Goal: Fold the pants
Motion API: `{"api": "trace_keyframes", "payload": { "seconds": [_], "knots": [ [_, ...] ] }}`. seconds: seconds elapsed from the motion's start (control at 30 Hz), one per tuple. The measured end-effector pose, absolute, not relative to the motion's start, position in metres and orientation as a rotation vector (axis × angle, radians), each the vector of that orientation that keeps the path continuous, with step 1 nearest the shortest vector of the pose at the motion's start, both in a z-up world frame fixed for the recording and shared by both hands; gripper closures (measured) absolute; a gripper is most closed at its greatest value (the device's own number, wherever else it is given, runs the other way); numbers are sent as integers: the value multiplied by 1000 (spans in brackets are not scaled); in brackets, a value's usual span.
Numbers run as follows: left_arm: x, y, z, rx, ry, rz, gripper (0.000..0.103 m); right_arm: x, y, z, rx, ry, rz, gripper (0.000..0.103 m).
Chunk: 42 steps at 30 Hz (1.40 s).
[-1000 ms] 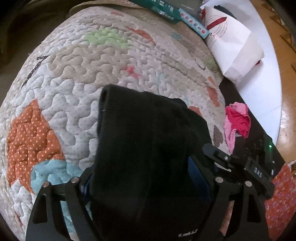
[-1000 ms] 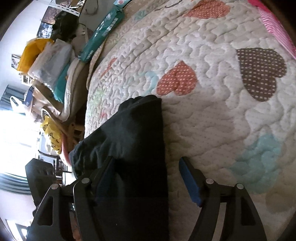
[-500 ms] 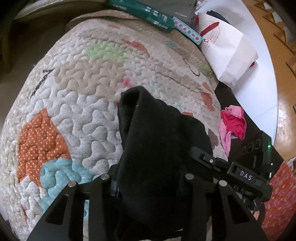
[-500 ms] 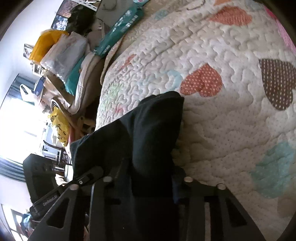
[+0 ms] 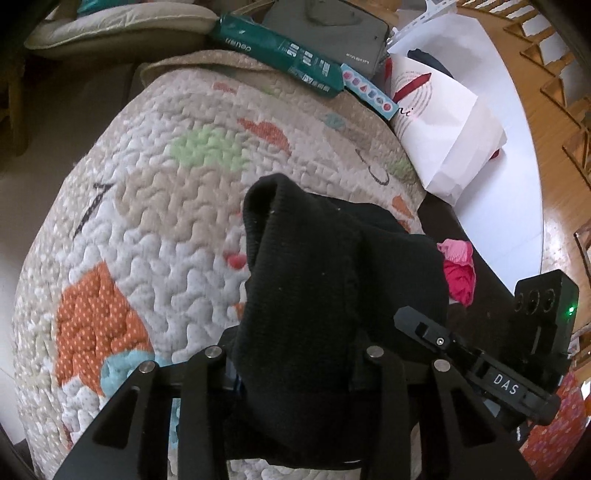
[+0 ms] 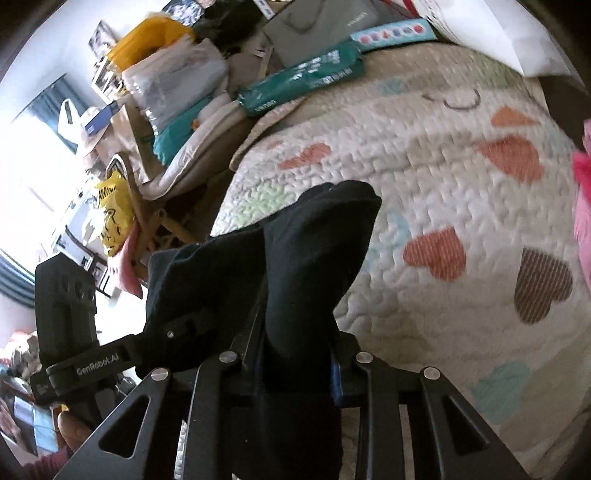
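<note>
The black pants (image 5: pixel 317 295) hang bunched between both grippers, lifted above the quilted bed cover (image 5: pixel 147 206). My left gripper (image 5: pixel 295 365) is shut on one side of the pants, with the ribbed waistband standing up ahead of the jaws. My right gripper (image 6: pixel 295 362) is shut on the other side of the pants (image 6: pixel 314 266); the cloth hides its fingertips. The right gripper's body (image 5: pixel 480 376) shows at the lower right of the left wrist view, and the left gripper's body (image 6: pixel 85 354) shows at the lower left of the right wrist view.
A pink garment (image 5: pixel 458 269) lies at the bed's right edge. A teal package (image 5: pixel 280 55), a grey box (image 5: pixel 332 26) and a white paper bag (image 5: pixel 443 129) lie at the far edge. Bags and clutter (image 6: pixel 155 81) pile up beside the bed.
Both grippers went from open around the pants to shut on them, then lifted the pants off the quilt; the cloth now bunches narrower between the jaws.
</note>
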State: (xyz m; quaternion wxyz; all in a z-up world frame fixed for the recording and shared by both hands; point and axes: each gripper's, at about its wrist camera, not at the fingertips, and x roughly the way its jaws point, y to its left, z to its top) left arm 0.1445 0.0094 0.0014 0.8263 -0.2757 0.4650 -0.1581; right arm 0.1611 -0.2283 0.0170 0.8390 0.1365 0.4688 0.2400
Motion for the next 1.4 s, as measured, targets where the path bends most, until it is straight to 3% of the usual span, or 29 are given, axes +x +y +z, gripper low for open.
{"api": "trace_keyframes", "payload": {
  "seconds": [0.43, 1.4],
  "knots": [
    [196, 7, 14, -516, 992, -274, 67, 206, -214, 45, 182, 991, 492, 75],
    [262, 60, -27, -638, 1043, -176, 66, 300, -165, 0, 301, 1007, 461, 76]
  ]
}}
